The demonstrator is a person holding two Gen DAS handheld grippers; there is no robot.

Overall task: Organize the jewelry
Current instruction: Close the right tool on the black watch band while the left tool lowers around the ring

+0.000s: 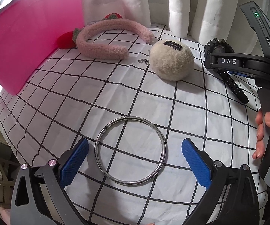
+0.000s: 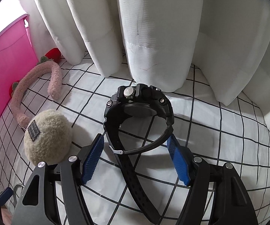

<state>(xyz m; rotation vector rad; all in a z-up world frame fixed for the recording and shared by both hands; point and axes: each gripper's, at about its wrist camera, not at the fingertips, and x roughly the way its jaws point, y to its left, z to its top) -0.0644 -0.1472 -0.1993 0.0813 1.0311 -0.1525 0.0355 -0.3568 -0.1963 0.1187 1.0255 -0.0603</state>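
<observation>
Two grippers, both spread: left (image 1: pixel 135 166) straddled the bangle (image 1: pixel 130 151), judged rigid, slick, thin; right (image 2: pixel 136 160) flanked the watch (image 2: pixel 138 110); we'd pinch its stiff case.

Left gripper (image 1: pixel 135 161) angled steeply down, blue pads (image 1: pixel 74 163) spread wide, nothing pressed between. Right gripper (image 2: pixel 136 159) pitched down likewise, pads (image 2: pixel 178 162) well apart, gripping nothing. Seen from the left wrist, right hand (image 1: pixel 266 131) wrapped around its grey handle, thumb on top, fingers curled beneath.
</observation>
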